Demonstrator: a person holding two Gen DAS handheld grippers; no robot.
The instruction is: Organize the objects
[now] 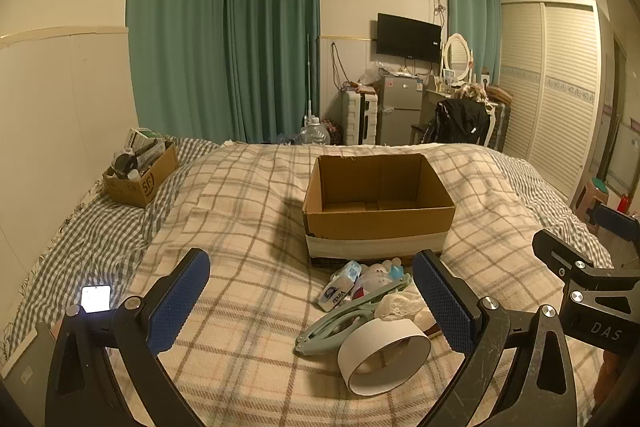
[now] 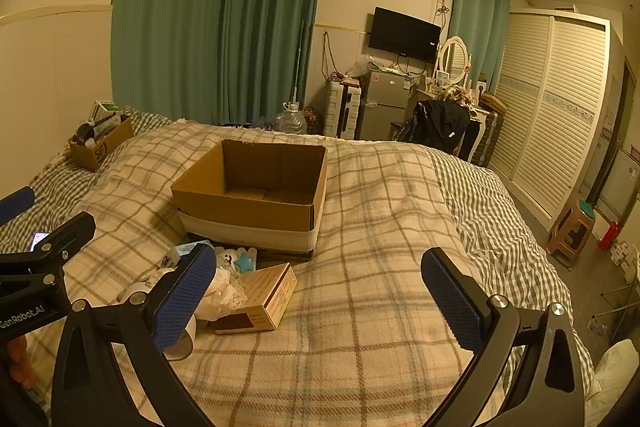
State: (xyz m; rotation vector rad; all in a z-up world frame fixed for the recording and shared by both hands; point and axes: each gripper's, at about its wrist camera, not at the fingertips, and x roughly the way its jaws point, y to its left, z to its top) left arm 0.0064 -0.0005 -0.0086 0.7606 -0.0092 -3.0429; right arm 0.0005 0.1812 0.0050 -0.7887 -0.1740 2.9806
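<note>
Blue-padded tongs: left tongs (image 1: 312, 301) and right tongs (image 2: 318, 301) both spread wide, pinching nothing, hovering over the bed (image 1: 248, 347).
Nearest pile: one cardboard ring (image 1: 384, 355), one green folding hanger (image 1: 352, 315), one tissue pack (image 1: 338, 287), one white toy (image 1: 376, 277), one crumpled white cloth (image 1: 398, 307), lying close together on the blanket just in front of the big box.
Right view only: one small carton (image 2: 260, 301) beside the cloth, one blue star (image 2: 245, 261).
Left view only: lit phone (image 1: 95, 299) at the bed's left edge.
Middle: one open cardboard box (image 1: 378, 223), nothing seen inside.
Far left: one smaller box (image 1: 140, 175) filled with odds and ends.
Beyond: green curtains (image 1: 224, 39), fridge (image 1: 398, 109), wardrobe (image 1: 552, 83).
</note>
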